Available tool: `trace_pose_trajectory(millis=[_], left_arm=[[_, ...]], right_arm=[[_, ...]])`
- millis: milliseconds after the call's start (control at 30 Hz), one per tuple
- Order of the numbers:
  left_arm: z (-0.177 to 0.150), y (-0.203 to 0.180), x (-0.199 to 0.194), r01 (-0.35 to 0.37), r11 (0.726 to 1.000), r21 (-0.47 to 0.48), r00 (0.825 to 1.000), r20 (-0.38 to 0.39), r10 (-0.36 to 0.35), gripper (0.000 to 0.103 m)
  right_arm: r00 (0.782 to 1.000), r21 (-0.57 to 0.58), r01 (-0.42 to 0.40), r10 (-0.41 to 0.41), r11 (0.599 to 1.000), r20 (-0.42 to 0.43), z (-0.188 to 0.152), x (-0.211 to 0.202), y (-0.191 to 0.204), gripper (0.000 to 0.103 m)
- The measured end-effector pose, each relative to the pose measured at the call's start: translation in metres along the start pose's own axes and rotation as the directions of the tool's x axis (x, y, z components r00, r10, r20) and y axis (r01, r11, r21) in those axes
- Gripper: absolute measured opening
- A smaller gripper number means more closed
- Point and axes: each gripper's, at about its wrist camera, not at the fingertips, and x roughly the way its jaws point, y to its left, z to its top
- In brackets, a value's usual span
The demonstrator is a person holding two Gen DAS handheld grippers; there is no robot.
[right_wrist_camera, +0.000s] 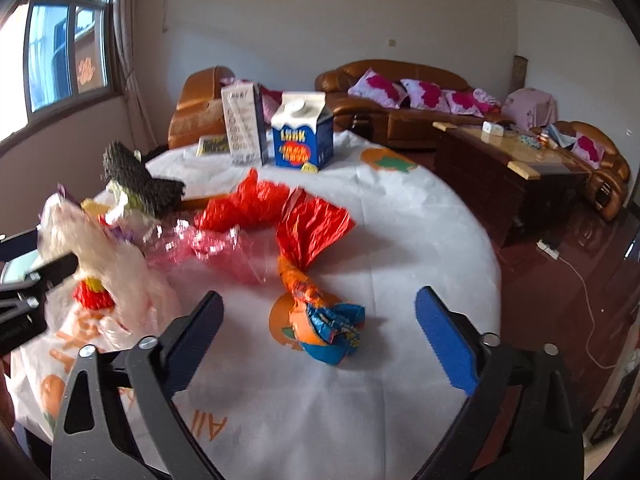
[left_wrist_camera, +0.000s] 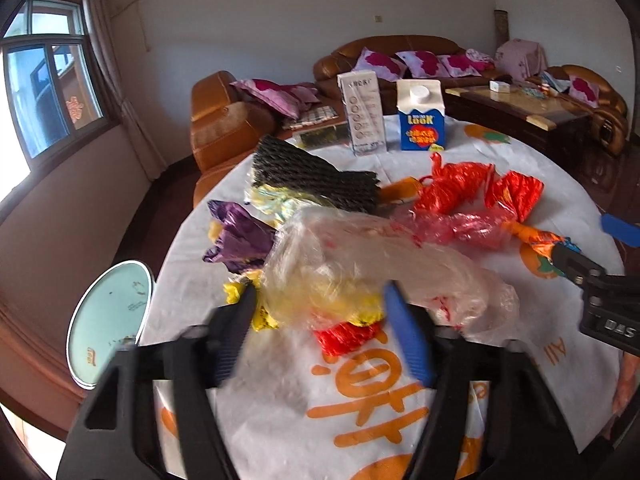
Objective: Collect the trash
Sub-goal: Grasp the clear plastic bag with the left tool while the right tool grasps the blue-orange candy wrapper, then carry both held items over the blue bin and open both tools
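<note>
- Judging by the spread of litter, your collecting has barely begun: nearly all of it lies loose on the white table cover [right_wrist_camera: 360, 208].
- Your left gripper [left_wrist_camera: 320, 312] straddles the clear plastic bag [left_wrist_camera: 360, 264] at lower centre of its view; whether the pads already pinch the film you cannot tell from here.
- Your right gripper [right_wrist_camera: 320, 320] stands wide apart and empty, the orange-and-blue wrapper [right_wrist_camera: 320, 320] lying between its fingers on the cloth.
- Left to gather: red foil wrappers [right_wrist_camera: 280, 208], pink cellophane [right_wrist_camera: 216, 244], purple wrapper [left_wrist_camera: 236, 236], black mesh sleeve [left_wrist_camera: 312, 176], and perhaps the two cartons [left_wrist_camera: 420, 120] at upper centre.
- Everything looks crumpled, thin, light and glossy.
</note>
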Motion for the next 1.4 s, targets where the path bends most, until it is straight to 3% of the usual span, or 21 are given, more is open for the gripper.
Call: trace_pose_trajectory(millis=[100,200,267,367,600,833,1200,1400], left_arm=[[-0.001,0.003,0.000,0.029,1.000,-0.006,1.000,-0.010,-0.029,0.027],[-0.001,0.004,-0.003,0.049,0.999,-0.009,0.999,-0.003,-0.049,0.015],[-0.001,0.005,-0.005,0.060,0.998,-0.011,0.998,0.003,-0.060,0.013],[0.001,0.006,-0.011,0.072,0.997,-0.012,0.997,0.020,-0.072,0.009],[0.008,0.017,-0.035,0.079,0.996,-0.031,0.994,0.079,-0.076,0.008],[0.013,0.046,-0.060,0.004,0.996,-0.087,0.992,0.130,0.007,0.008],[0.008,0.121,-0.071,-0.173,0.959,-0.224,0.973,0.114,0.203,0.008],[0.001,0.157,-0.067,-0.281,0.921,-0.270,0.947,0.075,0.311,0.008]], right_arm=[[0.999,0.004,-0.014,0.015,1.000,-0.051,-0.003,0.009,-0.001,0.072],[0.994,0.021,-0.052,0.053,0.998,-0.094,-0.006,0.015,-0.004,0.046],[0.993,0.020,-0.053,0.054,0.998,-0.102,-0.006,0.016,-0.003,0.031],[0.990,0.031,-0.074,0.077,0.997,-0.120,-0.006,0.018,-0.004,0.022],[0.997,0.027,-0.061,0.062,0.998,-0.041,0.005,-0.006,-0.006,0.020],[0.994,-0.004,-0.086,0.086,0.996,0.065,0.026,-0.036,0.008,0.020],[0.952,-0.127,-0.260,0.276,0.957,0.130,0.056,-0.051,0.076,0.020],[0.922,-0.192,-0.345,0.370,0.919,0.112,0.067,-0.044,0.117,0.020]])
